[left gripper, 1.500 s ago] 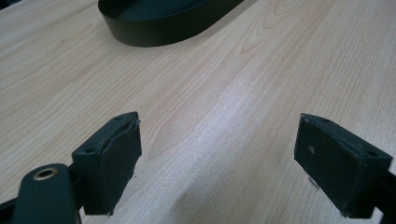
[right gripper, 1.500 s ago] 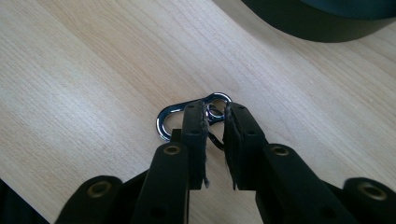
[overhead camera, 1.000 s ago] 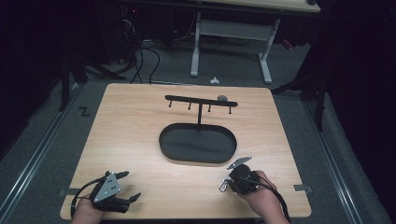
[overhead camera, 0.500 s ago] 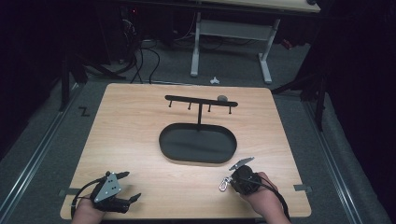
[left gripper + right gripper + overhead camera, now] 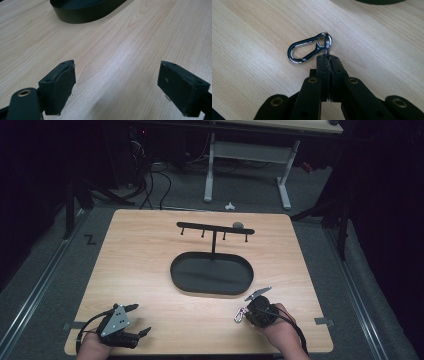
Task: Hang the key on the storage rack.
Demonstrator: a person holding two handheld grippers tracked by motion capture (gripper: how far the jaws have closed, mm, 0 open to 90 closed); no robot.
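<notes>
between your right gripper's (image 5: 328,60) closed jaws sits the key ring of a carabiner (image 5: 305,50), barely shifted since before; oval tray (image 5: 211,274) just ahead. your left gripper (image 5: 117,82) gapes empty over bare table (image 5: 145,255).

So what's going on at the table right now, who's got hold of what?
A person holds a gripper in each hand at the near edge of the wooden table. The right gripper is shut on the key ring of a silver carabiner clip, which hangs just above the tabletop. The left gripper is open with nothing between its jaws. Farther back stands a black hook stand with an oval base; its hooks look bare.
</notes>
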